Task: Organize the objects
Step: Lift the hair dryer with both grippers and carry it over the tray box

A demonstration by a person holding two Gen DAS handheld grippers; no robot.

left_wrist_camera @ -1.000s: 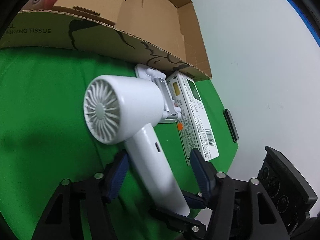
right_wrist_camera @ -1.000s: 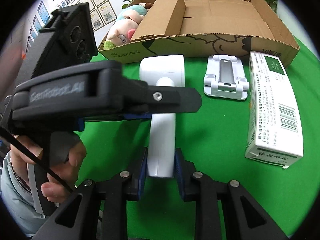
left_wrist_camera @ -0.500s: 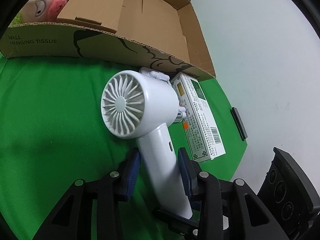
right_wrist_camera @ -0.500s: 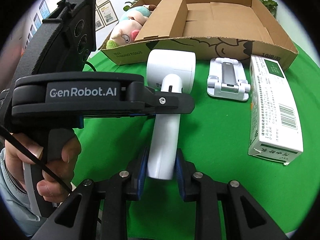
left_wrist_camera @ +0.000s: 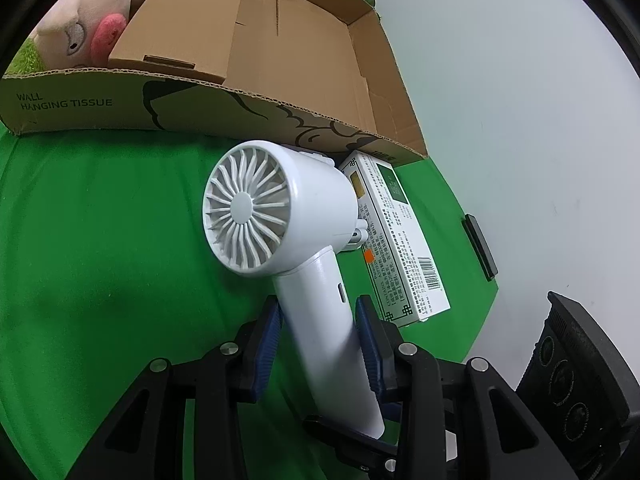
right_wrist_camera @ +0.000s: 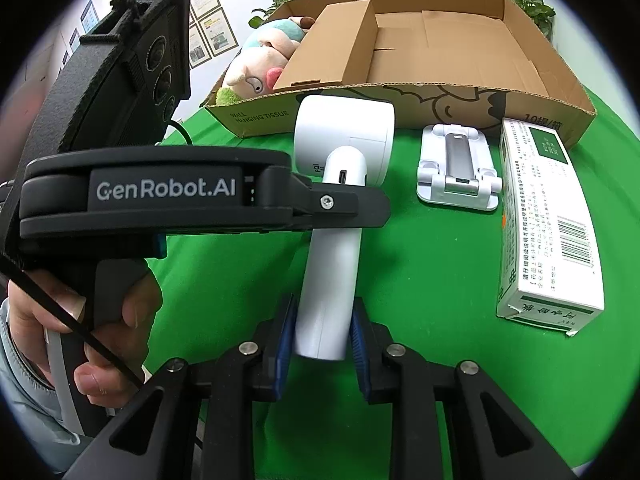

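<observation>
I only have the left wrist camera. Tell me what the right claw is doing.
Observer: The right claw is shut on the bottom end of the fan handle.
Operator: Report what's hidden behind the fan head.
Observer: A white phone stand lies flat on the green cloth, between the fan and the medicine box, touching neither.
</observation>
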